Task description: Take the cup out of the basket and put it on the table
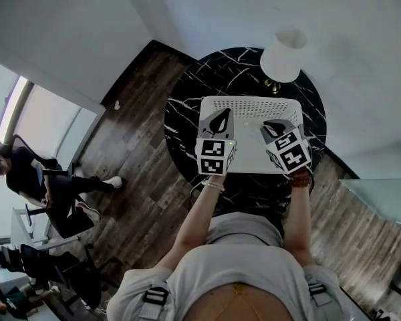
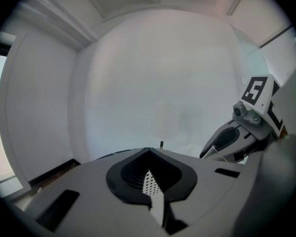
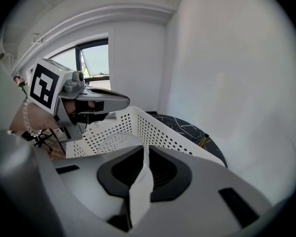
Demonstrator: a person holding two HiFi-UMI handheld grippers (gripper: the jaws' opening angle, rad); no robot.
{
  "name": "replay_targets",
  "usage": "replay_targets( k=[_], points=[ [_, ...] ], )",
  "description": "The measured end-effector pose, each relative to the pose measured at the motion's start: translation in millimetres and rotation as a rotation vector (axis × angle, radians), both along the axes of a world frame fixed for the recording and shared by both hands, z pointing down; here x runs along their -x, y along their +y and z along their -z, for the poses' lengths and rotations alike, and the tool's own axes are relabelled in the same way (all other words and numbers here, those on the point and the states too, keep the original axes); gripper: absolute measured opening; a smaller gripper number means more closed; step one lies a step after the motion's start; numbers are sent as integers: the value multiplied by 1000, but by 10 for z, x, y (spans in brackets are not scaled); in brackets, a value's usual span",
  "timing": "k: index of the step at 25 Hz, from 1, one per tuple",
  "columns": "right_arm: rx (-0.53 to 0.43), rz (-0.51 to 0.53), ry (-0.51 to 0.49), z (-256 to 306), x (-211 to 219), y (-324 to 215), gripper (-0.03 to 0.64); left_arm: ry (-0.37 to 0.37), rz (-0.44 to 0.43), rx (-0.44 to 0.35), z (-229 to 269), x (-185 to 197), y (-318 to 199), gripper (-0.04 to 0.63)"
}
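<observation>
Right gripper point(image 3: 141, 154) is clamped on the thin wall of the pale cup point(image 3: 111, 143), which is inside the white basket point(image 3: 158, 132). Left gripper point(image 2: 150, 177) pinches the basket's perforated side. Basket sits on the black table point(image 1: 187, 109).

left claw point(image 1: 219, 119) and right claw point(image 1: 275, 127) both clamped, forearms point(image 1: 199, 214) outstretched

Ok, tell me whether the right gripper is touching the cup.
Touching. The right gripper view shows the right gripper with its jaws closed on the cup wall, the basket behind it.
</observation>
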State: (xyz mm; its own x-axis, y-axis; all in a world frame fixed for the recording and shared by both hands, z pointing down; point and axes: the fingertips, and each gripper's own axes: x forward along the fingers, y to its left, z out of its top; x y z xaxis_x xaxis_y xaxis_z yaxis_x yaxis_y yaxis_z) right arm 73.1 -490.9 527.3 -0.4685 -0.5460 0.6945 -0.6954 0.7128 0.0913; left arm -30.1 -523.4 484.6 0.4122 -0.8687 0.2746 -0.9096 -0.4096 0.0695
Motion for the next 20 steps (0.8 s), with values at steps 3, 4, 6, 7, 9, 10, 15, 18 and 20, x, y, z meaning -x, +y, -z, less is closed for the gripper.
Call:
replay_targets(
  k=[3,4,6,7,9,10,15,18,20],
  points=[
    [-17,-15,-12,79,-44,28,38,2,-7,1,-5,-22,12,5],
    [-23,-21,-17,104,-58,34,38,1,-9,2,-14,-30,15,5],
    [-36,-33,-27,149,-86,48,38,-1,-13,7,-39,-48,28,5],
    [-42,-39,-31,171,-103,59,38,-2,-16,9,-47,-60,37,5],
    [-51,-51,-43,217,-134,80,38,-3,-22,10,-48,-89,53,5],
    [-54,-57,-50,238,-147,89,38,-4,-25,8,-45,-105,58,5],
    [-75,-82,-66,329,-225,126,38,-10,-44,6,-37,-193,92,5],
    [-87,-91,-77,381,-257,151,38,-13,-50,6,-41,-225,111,5],
    [-93,-95,-82,411,-272,162,38,-15,-54,8,-52,-240,113,5]
  ],
)
